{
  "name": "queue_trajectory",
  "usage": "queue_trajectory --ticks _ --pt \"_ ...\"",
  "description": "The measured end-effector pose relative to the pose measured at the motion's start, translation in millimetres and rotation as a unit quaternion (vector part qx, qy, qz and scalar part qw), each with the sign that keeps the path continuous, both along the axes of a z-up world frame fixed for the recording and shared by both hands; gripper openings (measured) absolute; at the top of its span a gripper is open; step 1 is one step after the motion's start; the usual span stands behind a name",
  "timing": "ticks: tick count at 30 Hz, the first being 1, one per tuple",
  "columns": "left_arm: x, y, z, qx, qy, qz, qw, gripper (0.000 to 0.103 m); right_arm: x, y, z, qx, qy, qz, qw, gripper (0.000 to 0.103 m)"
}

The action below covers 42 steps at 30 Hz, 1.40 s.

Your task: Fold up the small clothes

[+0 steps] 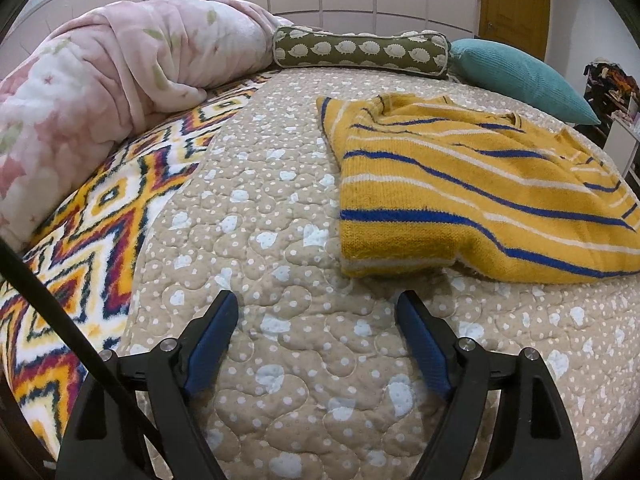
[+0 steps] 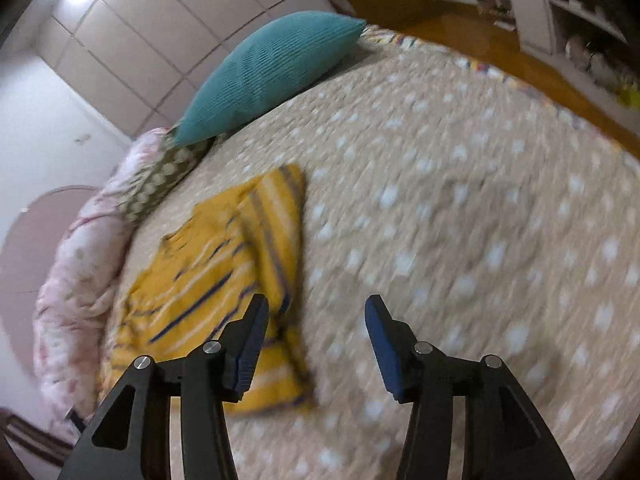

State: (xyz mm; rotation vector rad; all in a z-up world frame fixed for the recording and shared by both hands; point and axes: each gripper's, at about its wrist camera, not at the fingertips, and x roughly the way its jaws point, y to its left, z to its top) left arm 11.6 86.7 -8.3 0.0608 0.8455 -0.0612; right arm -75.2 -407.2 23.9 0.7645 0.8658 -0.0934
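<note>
A small yellow knit sweater (image 1: 460, 184) with blue and white stripes lies folded on the beige quilted bedspread (image 1: 280, 280). My left gripper (image 1: 316, 300) is open and empty, low over the quilt, just in front of the sweater's near left corner. In the right wrist view the sweater (image 2: 212, 280) lies left of centre and the picture is blurred. My right gripper (image 2: 316, 306) is open and empty above the quilt (image 2: 480, 240); its left finger (image 2: 252, 340) overlaps the sweater's near edge in the picture.
A rolled pink blanket (image 1: 100, 92) and a zigzag-patterned throw (image 1: 100, 220) lie on the left. A hedgehog-print bolster (image 1: 360, 50) and a teal pillow (image 1: 520, 76) lie at the head of the bed. The teal pillow (image 2: 272, 72) also shows in the right wrist view. The bed's edge and wooden floor (image 2: 520, 52) are at the right.
</note>
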Motion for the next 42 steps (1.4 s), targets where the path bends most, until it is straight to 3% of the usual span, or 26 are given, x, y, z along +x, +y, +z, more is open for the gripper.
queue_trajectory --ticks 1,3,5,7,9,11,15,18,21,24,28,34,42 --pt "0 0 2 0.001 0.008 0.004 1.0 0.075 -3 5 -1 0.002 -0.004 0.007 1.0 0.055" --pt "-5 1 12 0.005 0.015 0.014 0.9998 0.053 -8 26 1 -0.019 -0.013 0.024 0.999 0.055" --pt "-15 1 27 -0.005 0.006 0.014 0.9999 0.052 -8 45 5 -0.041 -0.024 0.045 0.998 0.055" --pt "-28 -4 46 -0.015 -0.016 0.002 0.9997 0.053 -10 60 9 -0.051 -0.04 0.064 0.996 0.055" --pt "-30 -13 57 -0.007 -0.027 -0.009 0.9996 0.065 -7 76 12 -0.055 -0.058 0.083 0.993 0.055" --pt "-24 -25 64 0.001 -0.033 -0.023 0.9992 0.07 -4 84 9 -0.048 -0.064 0.102 0.992 0.055" --pt "15 -51 52 0.013 0.003 -0.046 0.9988 0.071 9 97 -10 -0.037 -0.043 0.12 0.991 0.055" --pt "43 -55 24 0.035 0.041 -0.026 0.9982 0.071 6 87 -21 -0.071 -0.022 0.095 0.993 0.054" --pt "51 -42 10 -0.003 0.055 -0.004 0.9985 0.083 -7 72 -17 -0.086 -0.02 0.074 0.993 0.055" --pt "48 -29 8 -0.042 0.062 0.01 0.9972 0.085 -24 49 -16 -0.118 0.001 0.039 0.992 0.061" --pt "40 -22 1 -0.063 0.054 0.008 0.9965 0.089 -51 23 -20 -0.061 -0.016 0.013 0.998 0.061" --pt "36 -30 -3 -0.045 0.047 0.004 0.9979 0.097 -70 28 -29 -0.007 -0.036 0.01 0.999 0.061" --pt "38 -26 -5 -0.055 0.048 -0.001 0.9973 0.1 -59 57 -30 -0.001 -0.04 0.016 0.999 0.076"
